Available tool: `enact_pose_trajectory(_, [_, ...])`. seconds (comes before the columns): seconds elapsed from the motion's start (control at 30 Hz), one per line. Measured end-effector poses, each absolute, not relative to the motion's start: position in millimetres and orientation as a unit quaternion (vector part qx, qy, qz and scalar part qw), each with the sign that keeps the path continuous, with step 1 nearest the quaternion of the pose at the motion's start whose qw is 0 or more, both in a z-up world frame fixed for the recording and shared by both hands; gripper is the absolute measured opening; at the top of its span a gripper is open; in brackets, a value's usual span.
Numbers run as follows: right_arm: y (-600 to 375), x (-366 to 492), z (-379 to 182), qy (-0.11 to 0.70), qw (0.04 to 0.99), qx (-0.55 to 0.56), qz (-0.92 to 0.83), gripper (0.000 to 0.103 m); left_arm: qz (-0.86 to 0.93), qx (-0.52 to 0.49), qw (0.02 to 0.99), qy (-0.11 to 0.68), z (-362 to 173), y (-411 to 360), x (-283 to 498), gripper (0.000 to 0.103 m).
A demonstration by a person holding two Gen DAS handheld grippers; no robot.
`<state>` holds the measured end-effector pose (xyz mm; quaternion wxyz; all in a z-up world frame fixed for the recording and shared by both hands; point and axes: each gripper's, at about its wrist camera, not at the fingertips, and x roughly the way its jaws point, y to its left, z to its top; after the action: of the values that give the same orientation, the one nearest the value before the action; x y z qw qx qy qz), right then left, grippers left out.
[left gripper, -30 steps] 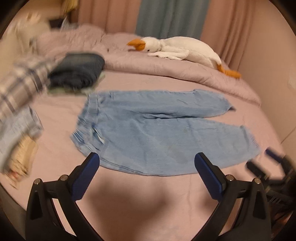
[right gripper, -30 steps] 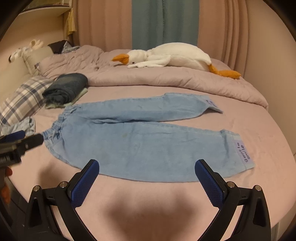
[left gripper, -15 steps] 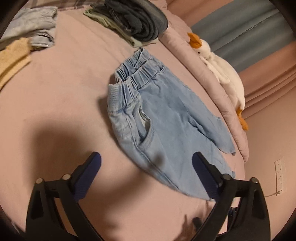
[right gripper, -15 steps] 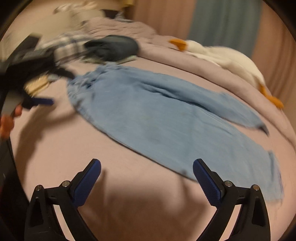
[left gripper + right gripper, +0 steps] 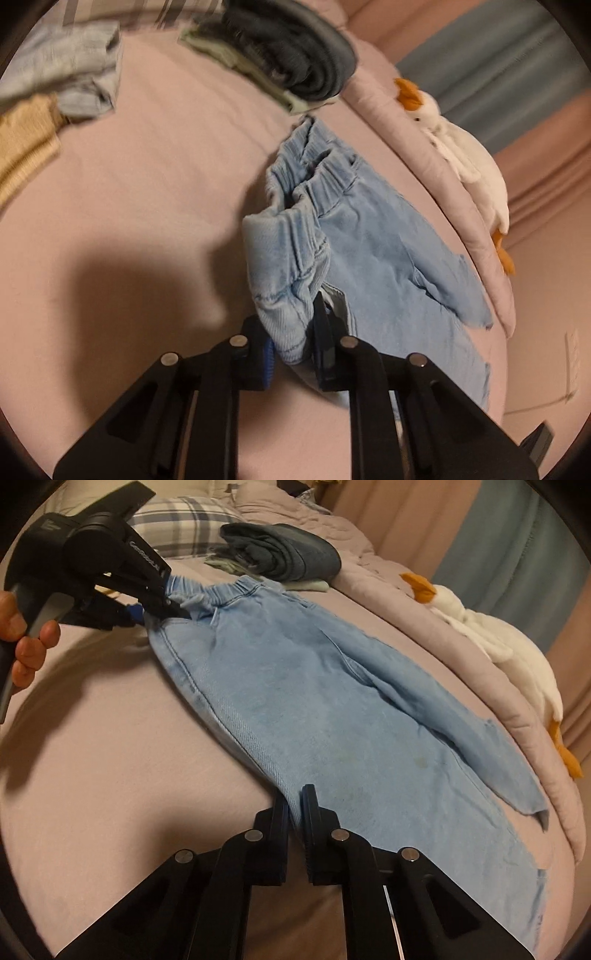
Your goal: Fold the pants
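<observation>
the pants [image 5: 332,701] lay flat on the pink bed sheet [image 5: 110,757], waistband toward 10 o'clock in the right wrist view and leg cuffs toward 4 o'clock, so the long axis ran diagonally along that line. the left gripper [image 5: 291,347] was pinched on the near corner of the elastic waistband [image 5: 284,251], with denim bunched between its pressed-together pads; the right wrist view showed the same tool at 10 o'clock, biting the waistband end. the right gripper [image 5: 294,812] was closed on the near side seam of the near leg, roughly midway along the garment, with the fabric edge running up between its fingers. both grips sat on the same near long edge, and the far leg lay beyond at 1 to 2 o'clock. the judged next step was a lengthwise fold, carrying the near edge over onto the far leg. a plush goose [image 5: 498,646] and a stack of folded dark clothes [image 5: 280,554] lay beyond the far edge.
</observation>
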<state>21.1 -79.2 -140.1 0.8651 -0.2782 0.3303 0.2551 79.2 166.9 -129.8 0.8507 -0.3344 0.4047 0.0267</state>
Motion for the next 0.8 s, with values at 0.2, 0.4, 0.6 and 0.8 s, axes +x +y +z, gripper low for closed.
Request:
enact_pose_trajectory(0.2, [-72,4,-154,0.341,0.850,-0.300,0.267,0.010,0.040,-0.314,0.840,0.440,-153,172,70,0.025])
enact_pose_trajectory(0.4, [-97,6,-120,0.352,0.854,-0.224,0.312,0.029,0.070,-0.232,0.871,0.428,-113,170,52,0.058])
enact_pose_trajectory(0.6, [-219,31,-92,0.394,0.895,-0.037,0.206,0.038,0.051,-0.207,0.897,0.388,-90,165,36,0.061])
enact_pose_trajectory(0.8, [-381,24,-126,0.411,0.863,0.287,0.062,0.038,-0.030,-0.193,0.906,0.376,-82,124,68,0.068])
